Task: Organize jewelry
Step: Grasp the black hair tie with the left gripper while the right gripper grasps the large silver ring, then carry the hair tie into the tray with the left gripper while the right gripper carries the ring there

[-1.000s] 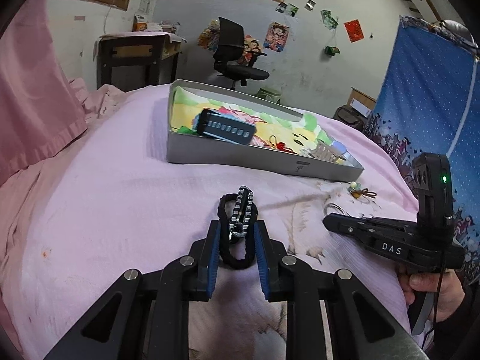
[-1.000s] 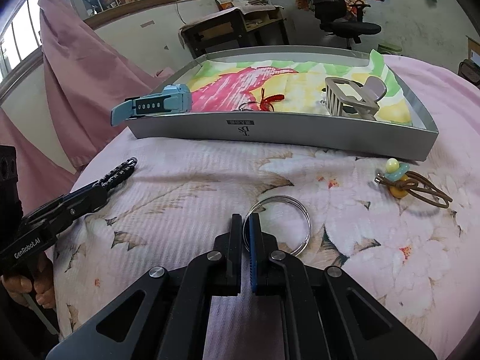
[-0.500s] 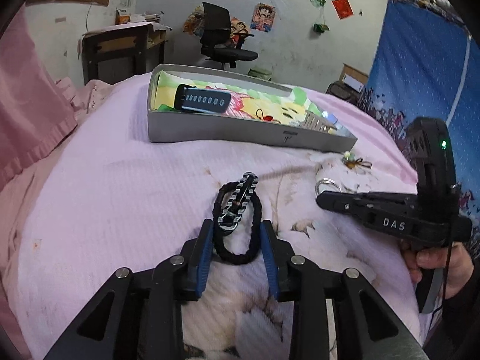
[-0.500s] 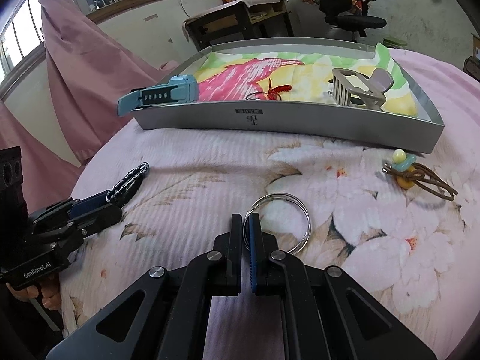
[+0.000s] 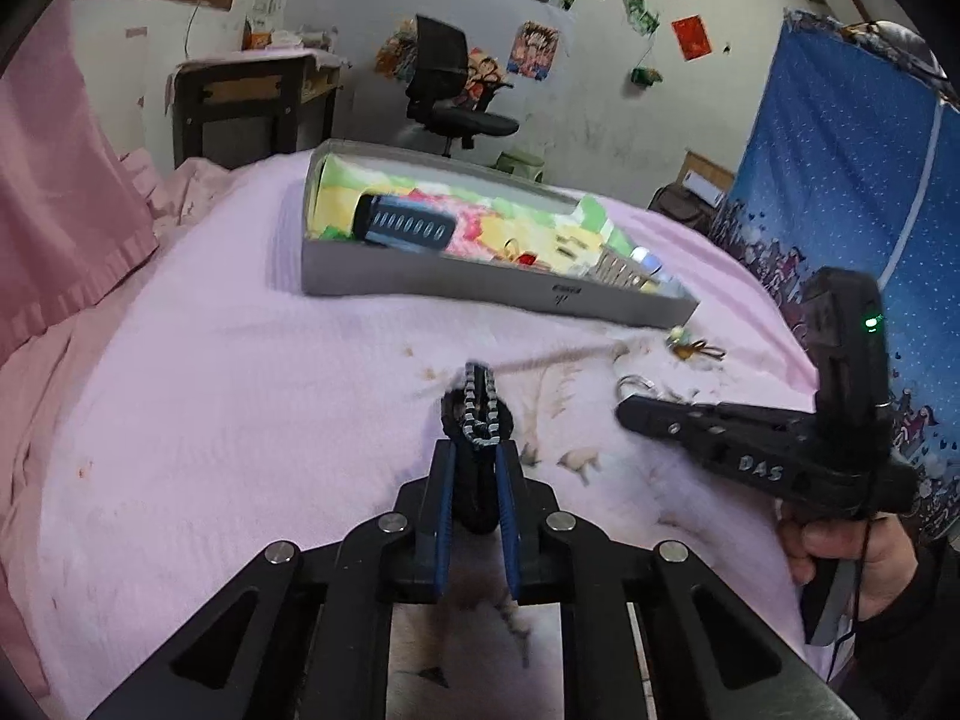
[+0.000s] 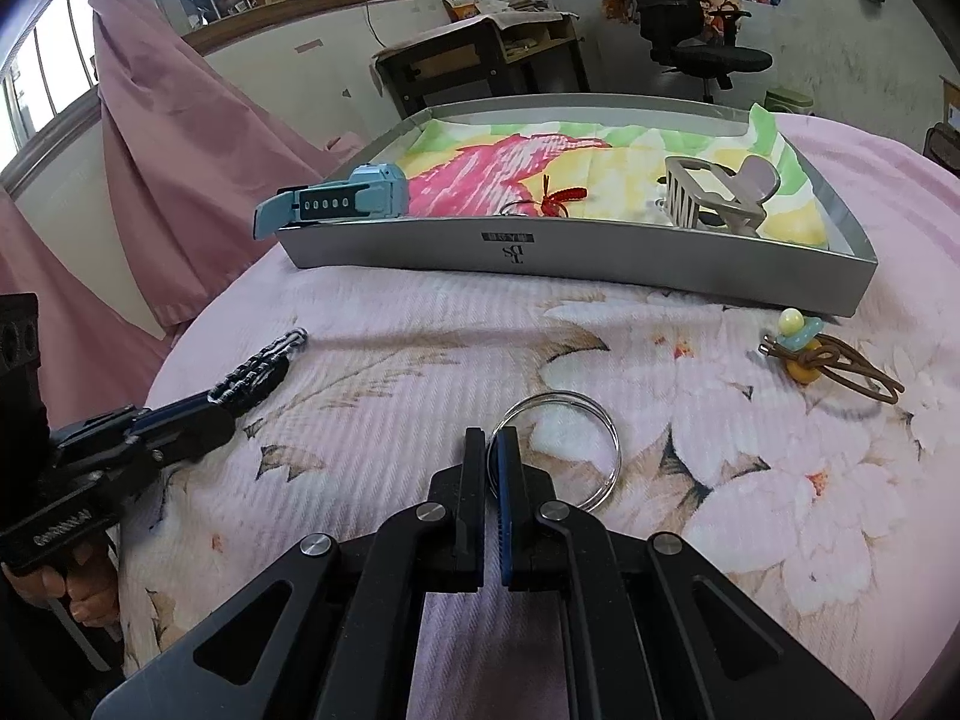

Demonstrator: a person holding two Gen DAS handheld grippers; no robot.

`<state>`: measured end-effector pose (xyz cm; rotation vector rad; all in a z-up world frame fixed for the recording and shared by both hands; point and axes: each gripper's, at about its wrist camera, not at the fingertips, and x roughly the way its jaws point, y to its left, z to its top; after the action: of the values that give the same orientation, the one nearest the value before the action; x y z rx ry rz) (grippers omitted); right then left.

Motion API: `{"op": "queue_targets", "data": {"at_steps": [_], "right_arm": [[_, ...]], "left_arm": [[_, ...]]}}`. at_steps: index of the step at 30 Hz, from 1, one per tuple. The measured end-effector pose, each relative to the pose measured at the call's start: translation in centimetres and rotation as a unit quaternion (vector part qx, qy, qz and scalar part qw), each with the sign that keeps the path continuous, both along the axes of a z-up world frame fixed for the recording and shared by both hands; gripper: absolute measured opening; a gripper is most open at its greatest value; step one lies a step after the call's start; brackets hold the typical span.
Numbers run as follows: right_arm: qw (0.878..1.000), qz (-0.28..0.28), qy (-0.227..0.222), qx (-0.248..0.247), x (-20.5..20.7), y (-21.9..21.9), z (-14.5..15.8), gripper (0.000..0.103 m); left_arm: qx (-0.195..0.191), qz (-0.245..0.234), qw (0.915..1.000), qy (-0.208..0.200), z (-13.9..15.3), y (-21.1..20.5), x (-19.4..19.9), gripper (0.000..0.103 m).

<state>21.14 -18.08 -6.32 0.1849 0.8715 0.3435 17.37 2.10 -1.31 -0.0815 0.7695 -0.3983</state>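
Both grippers are gripping jewelry over a pink floral bedspread.

The left gripper is clamping its fingers on a black braided cord bracelet; the right gripper is pinching a thin silver wire bangle. Beyond them a shallow grey tray is sitting before a desk and black office chair. Only the left view is showing the blue curtain; only the right, the window.

Both wrist views sit low over the bed, facing the shared grey tray from opposite sides.
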Motion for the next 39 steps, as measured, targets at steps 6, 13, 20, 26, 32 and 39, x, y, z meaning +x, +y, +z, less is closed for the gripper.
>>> {"op": "queue_targets", "data": {"at_steps": [6, 13, 20, 26, 32, 39], "right_arm": [[1.0, -0.004, -0.01, 0.006, -0.1, -0.2, 0.4, 0.003], [1.0, 0.0, -0.025, 0.006, -0.3, 0.1, 0.9, 0.003], [0.998, 0.005, -0.055, 0.006, -0.7, 0.4, 2.3, 0.003], [0.997, -0.001, -0.07, 0.015, -0.9, -0.1, 3.1, 0.003], [0.995, -0.01, -0.088, 0.045, -0.7, -1.3, 4.4, 0.003], [0.99, -0.02, -0.119, 0.068, -0.2, -2.8, 6.4, 0.003]], "left_arm": [[-0.019, -0.001, 0.9997, -0.019, 0.8, -0.1, -0.5, 0.006], [-0.026, -0.003, 0.9993, -0.028, 1.0, 0.1, -0.4, 0.006], [-0.016, -0.014, 0.9984, -0.052, 1.9, -0.8, -0.2, 0.006], [-0.015, -0.016, 0.9977, -0.065, 2.5, -1.1, -0.1, 0.006], [-0.017, -0.026, 0.9967, -0.074, 3.3, -2.1, 0.4, 0.006], [-0.024, -0.037, 0.9958, -0.08, 4.5, -3.9, 2.2, 0.006]]}}
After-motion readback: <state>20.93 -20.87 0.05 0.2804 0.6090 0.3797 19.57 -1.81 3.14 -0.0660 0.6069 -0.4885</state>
